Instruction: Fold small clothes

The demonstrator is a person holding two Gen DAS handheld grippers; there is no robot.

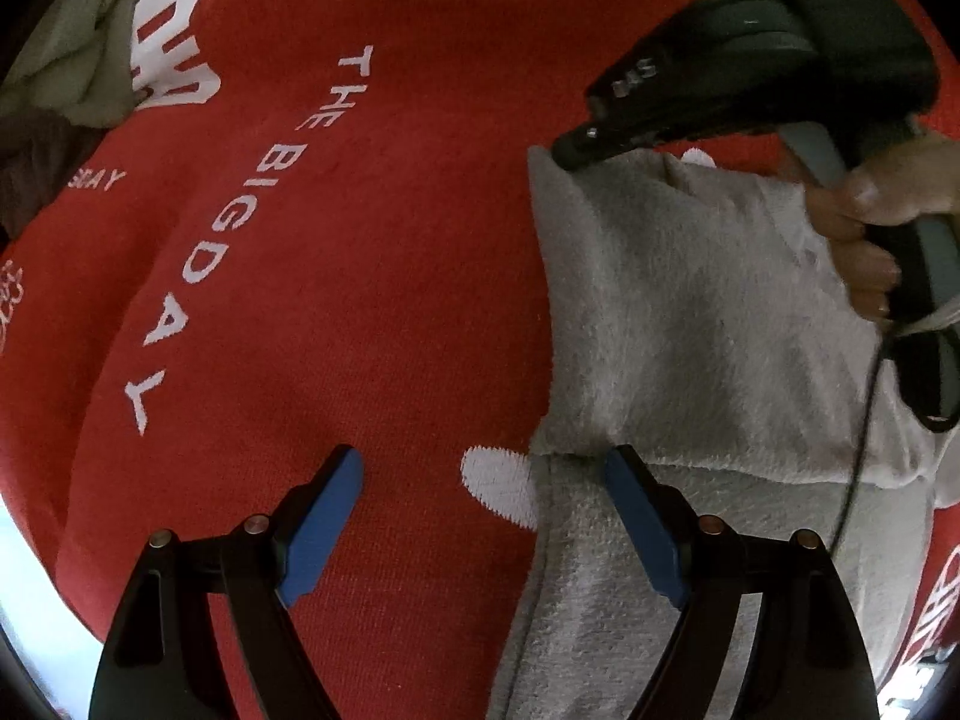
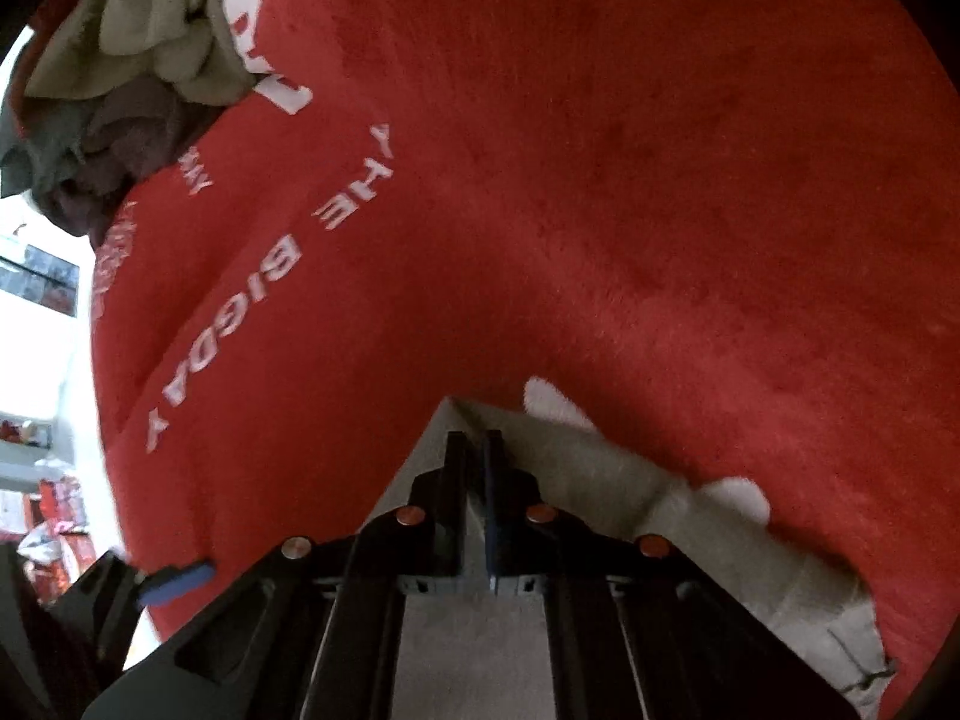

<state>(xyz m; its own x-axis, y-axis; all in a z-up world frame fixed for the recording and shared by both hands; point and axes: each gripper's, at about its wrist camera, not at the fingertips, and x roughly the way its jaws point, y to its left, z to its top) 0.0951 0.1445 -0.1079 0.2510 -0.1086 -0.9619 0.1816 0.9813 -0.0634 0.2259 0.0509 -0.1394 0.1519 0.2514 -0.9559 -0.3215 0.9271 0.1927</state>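
Note:
A small grey fleecy garment (image 1: 690, 312) lies on the red cloth at the right, one layer doubled over another. My right gripper (image 1: 564, 150), held by a hand (image 1: 870, 204), is shut on the garment's far corner. In the right wrist view the right gripper (image 2: 474, 444) pinches that grey corner (image 2: 576, 468) between its dark pads. My left gripper (image 1: 483, 468) stands open just above the cloth. Its right finger (image 1: 636, 510) is over the garment's near left edge and its left finger (image 1: 324, 516) is over bare red cloth. Nothing is between them.
A red cloth with white lettering (image 1: 360, 240) covers the work surface. A pile of olive, brown and dark clothes (image 2: 138, 60) sits at the far left. The surface ends at the left, with a bright room (image 2: 42, 330) beyond. A black cable (image 1: 864, 420) hangs from the right gripper.

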